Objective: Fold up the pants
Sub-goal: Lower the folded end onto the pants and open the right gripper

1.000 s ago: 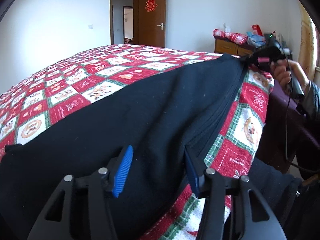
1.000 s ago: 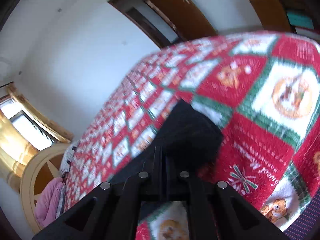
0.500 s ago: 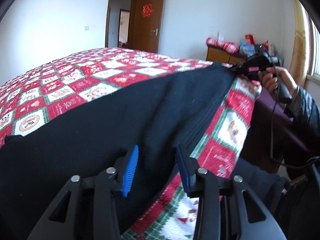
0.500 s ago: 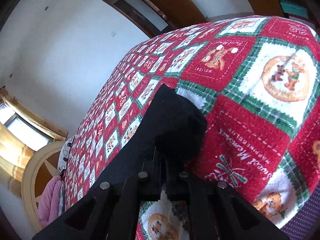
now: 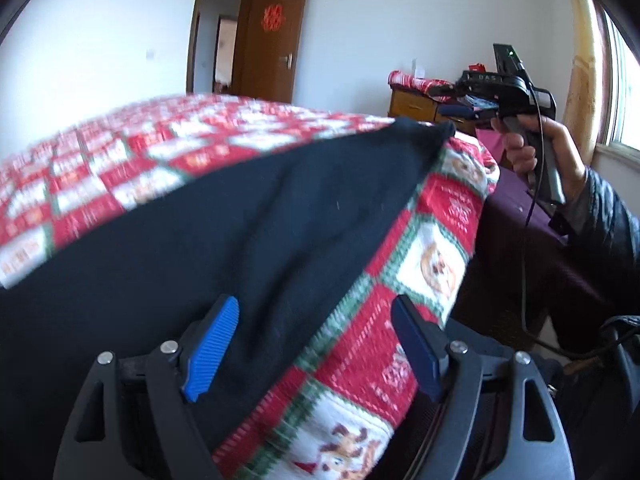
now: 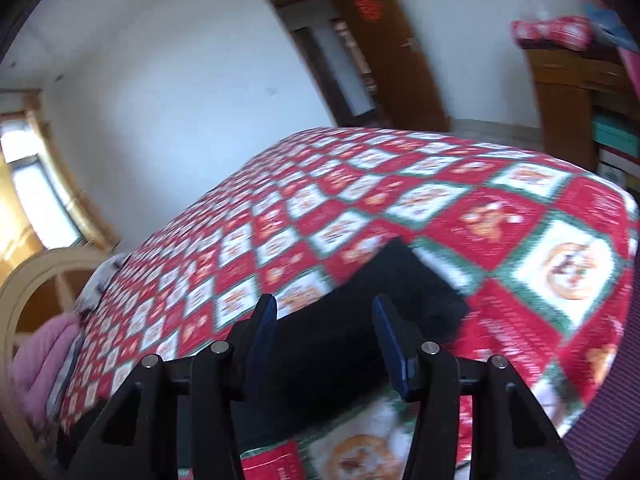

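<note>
Both grippers are letting go of the black pants, which lie flat along the near right edge of the red-and-green patterned bedspread. The left gripper has its blue pads spreading wide; one pad sits over the dark cloth and the other over the bedspread, and neither presses on anything. A second ago those pads stood closer together around the pants' edge. The right gripper is also opening, with the far corner of the pants lying in front of and between its pads, apparently loose. In the earlier right wrist view the jaws were pinched tight on that bunched corner; now the corner rests on the bedspread and the gripper has lifted and rolled, so the room looks less tilted. In the left wrist view the right gripper sits above and beyond the pants' far corner, held in the person's hand, where before it was down at the fabric. This looks like the end of a lay-out or fold step: the cloth is placed and released, and the next grasp has not begun.
</note>
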A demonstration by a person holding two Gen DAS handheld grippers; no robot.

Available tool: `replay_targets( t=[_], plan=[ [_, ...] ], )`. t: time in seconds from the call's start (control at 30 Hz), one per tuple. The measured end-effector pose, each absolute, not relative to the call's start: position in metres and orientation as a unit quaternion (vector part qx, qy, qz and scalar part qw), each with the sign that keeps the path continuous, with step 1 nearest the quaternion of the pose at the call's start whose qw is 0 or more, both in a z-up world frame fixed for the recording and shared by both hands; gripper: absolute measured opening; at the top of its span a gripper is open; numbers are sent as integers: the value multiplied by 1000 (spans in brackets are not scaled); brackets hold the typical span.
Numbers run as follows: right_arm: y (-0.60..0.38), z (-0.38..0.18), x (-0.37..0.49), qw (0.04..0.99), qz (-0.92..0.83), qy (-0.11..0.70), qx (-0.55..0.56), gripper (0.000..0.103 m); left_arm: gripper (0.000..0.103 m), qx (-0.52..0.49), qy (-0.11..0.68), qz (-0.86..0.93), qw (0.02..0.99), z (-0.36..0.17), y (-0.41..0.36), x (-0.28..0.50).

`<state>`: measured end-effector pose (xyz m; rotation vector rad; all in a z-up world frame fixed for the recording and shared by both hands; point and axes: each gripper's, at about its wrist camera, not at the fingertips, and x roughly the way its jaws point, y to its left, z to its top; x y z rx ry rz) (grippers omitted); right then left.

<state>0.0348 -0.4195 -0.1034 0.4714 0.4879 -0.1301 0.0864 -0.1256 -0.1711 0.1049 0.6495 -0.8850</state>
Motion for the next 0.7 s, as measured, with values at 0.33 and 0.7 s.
replay_targets(
  t=[0.33,0.7],
  plan=[
    [-392,-143,64,886,-33,432,166,50,82,-10,295,-399,868,-161,-99,79],
    [-300,-142,69,910,70,396,97,51,98,-59,241,-265,932,-139,-28,82]
  ],
)
